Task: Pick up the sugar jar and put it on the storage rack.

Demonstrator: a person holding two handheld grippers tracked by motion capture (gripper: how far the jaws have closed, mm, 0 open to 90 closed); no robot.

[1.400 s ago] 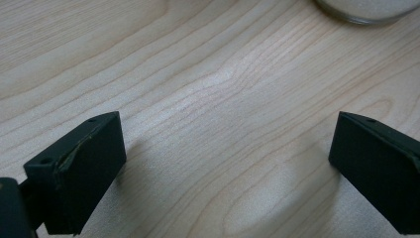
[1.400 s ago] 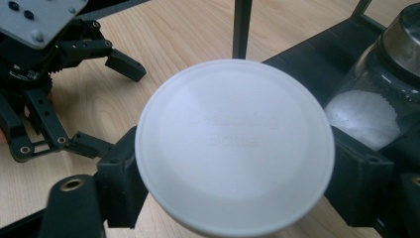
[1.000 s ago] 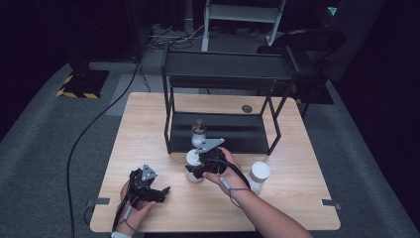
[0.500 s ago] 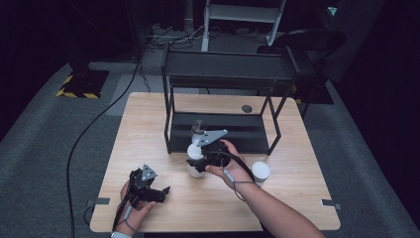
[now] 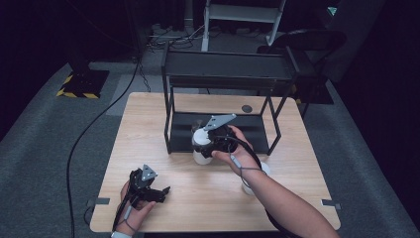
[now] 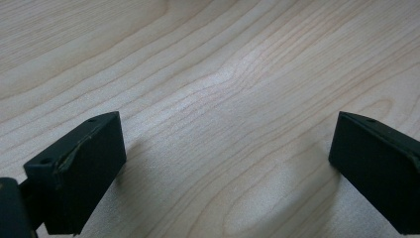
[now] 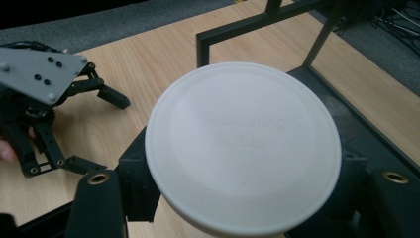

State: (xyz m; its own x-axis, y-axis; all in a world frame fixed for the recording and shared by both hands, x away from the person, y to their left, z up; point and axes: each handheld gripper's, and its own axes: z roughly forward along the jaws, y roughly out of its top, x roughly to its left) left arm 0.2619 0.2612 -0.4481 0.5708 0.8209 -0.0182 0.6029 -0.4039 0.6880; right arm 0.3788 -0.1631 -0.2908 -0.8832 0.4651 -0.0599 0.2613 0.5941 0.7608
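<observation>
A white-lidded seasoning bottle (image 5: 200, 148) hangs just above the table at the front of the black rack (image 5: 225, 74). My right gripper (image 5: 207, 144) is shut on it below the lid. In the right gripper view the round white lid (image 7: 242, 144) sits between the two jaws, with the right gripper (image 7: 242, 181) closed under its rim. My left gripper (image 5: 151, 191) rests open at the table's front left, and it appears again as the left gripper (image 7: 94, 129) in the right gripper view. The left gripper (image 6: 225, 163) has its jaws wide apart over bare wood.
Another jar (image 5: 194, 128) stands on the rack's lower tier (image 5: 252, 129), right behind the held bottle. A second white-lidded jar (image 5: 265, 168) stands on the table, partly hidden by the right forearm. A small dark disc (image 5: 246, 108) lies behind the rack. Cables run off the table's left.
The right gripper has risen with the bottle and shifted slightly towards the rack. The left gripper has stayed put.
</observation>
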